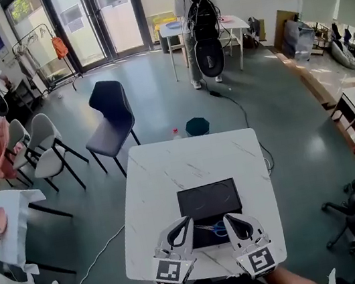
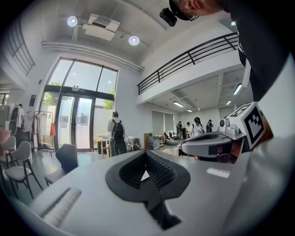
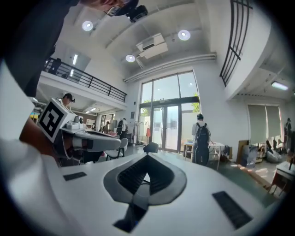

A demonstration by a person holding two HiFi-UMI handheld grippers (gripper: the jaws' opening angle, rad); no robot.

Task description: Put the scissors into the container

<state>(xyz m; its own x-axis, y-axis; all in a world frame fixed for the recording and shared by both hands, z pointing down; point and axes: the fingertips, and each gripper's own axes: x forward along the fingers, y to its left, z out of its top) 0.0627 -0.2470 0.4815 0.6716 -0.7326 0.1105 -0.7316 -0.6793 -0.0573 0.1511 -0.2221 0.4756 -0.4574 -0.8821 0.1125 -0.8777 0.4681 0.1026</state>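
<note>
Floor: grey-green floor [image 1: 277, 127], open, with a cable trailing across it.
Table: white marbled table [image 1: 150, 177], square, directly below the head camera.
Person: a standing person with a black backpack [image 1: 201, 21], back turned, at a far white table [image 1: 173, 31] near the glass doors.
Chairs: one dark chair [image 1: 111, 119] beyond the table's far left corner; pale chairs [image 1: 42, 147] further left.
Stool: a small dark green stool [image 1: 196, 126] on the floor just beyond the table's far edge.
Container: black container [image 1: 208, 200] flat on the table's near half, with two round recesses in its far part.
Left gripper: left gripper [image 1: 187, 220] [image 2: 146, 155] held over the table's near edge, tip at the container's near left side; fingers closed together, nothing between them.
Right gripper: right gripper [image 1: 226, 218] [image 3: 147, 156] alongside, tip at the container's near right side; fingers pressed together and empty.
Scissors: blue-handled scissors [image 1: 215, 228] lying on the dark near part of the container, between the two gripper tips and held by neither. Contact with the right tip cannot be confirmed.
</note>
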